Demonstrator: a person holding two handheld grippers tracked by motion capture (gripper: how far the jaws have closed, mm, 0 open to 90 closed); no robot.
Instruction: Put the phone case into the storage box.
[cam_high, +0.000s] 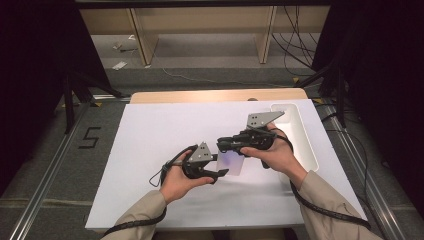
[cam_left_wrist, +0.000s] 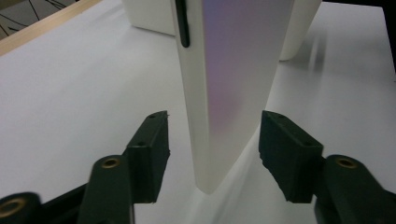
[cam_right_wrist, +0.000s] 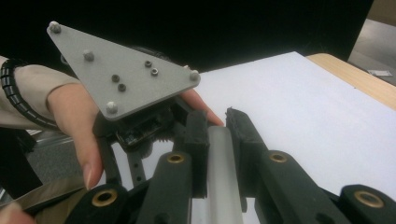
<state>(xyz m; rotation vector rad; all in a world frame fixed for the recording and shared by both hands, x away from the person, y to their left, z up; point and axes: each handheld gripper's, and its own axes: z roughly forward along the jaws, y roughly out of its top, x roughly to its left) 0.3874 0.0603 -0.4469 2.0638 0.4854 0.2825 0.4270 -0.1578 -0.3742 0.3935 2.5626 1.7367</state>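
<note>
A thin white slab (cam_high: 234, 164) with a faint purple sheen hangs on edge over the white tabletop (cam_high: 150, 145). My right gripper (cam_high: 225, 147) points left and is shut on the slab's top edge; in the right gripper view the pale edge (cam_right_wrist: 222, 168) sits clamped between the right gripper (cam_right_wrist: 217, 123) jaws. My left gripper (cam_high: 220, 166) reaches in from the left at the slab's lower part. In the left gripper view the slab (cam_left_wrist: 233, 84) stands upright between the left gripper (cam_left_wrist: 212, 135) pads, with a gap on each side. A black slot (cam_left_wrist: 183, 28) runs along its narrow side.
A long white tray (cam_high: 300, 135) lies at the table's right side, and its wall (cam_left_wrist: 149, 18) shows behind the slab. The wooden table edge (cam_high: 200, 95) runs along the far side. The left gripper's grey plate (cam_right_wrist: 126, 74) and the hand holding it sit close before the right gripper.
</note>
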